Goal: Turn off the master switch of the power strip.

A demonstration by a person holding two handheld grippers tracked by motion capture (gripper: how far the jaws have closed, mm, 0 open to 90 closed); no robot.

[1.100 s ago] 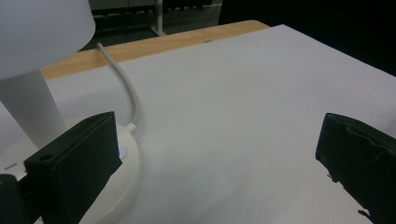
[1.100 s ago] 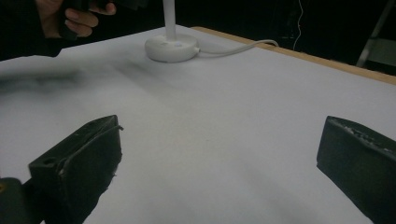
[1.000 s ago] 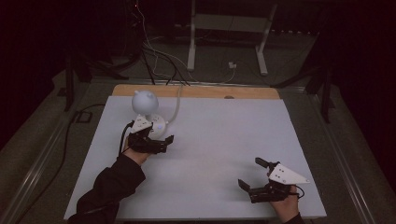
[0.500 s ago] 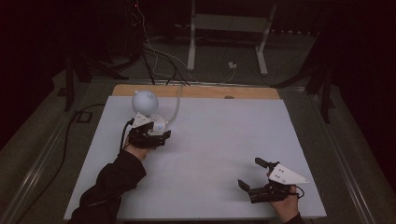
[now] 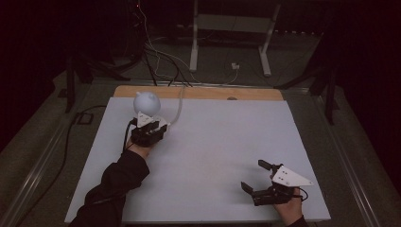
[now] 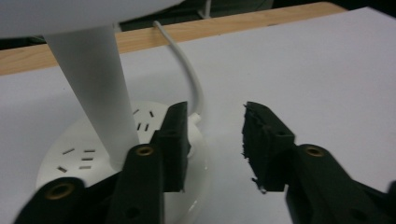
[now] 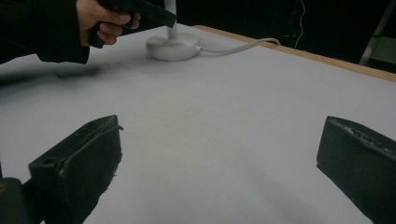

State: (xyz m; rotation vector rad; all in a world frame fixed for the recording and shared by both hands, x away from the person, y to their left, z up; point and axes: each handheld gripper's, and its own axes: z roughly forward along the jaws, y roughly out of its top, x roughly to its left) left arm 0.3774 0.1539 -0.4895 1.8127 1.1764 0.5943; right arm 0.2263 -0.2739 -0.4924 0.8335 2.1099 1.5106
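A white desk lamp with a round head (image 5: 146,101) stands at the back left of the white table top (image 5: 217,142). In the left gripper view its stem (image 6: 93,88) rises from a round slotted base (image 6: 79,154), and its white cable (image 6: 189,79) runs off behind. My left gripper (image 5: 149,126) is right at the base, open (image 6: 215,140), with its left jaw over the base's edge and nothing between the jaws. My right gripper (image 5: 252,175) rests near the front right corner, jaws wide open (image 7: 219,158) and empty. From there the lamp base (image 7: 173,46) lies far off.
A wooden strip (image 5: 213,93) borders the table's far edge. The lamp's cable (image 7: 238,45) trails toward it. Behind the table, on the dark floor, lie several cables (image 5: 161,56) and a metal stand (image 5: 231,28). The hand holding the left gripper (image 7: 105,21) sits beside the lamp.
My left gripper has crept forward, closer to the lamp's base. The right gripper has stayed put.
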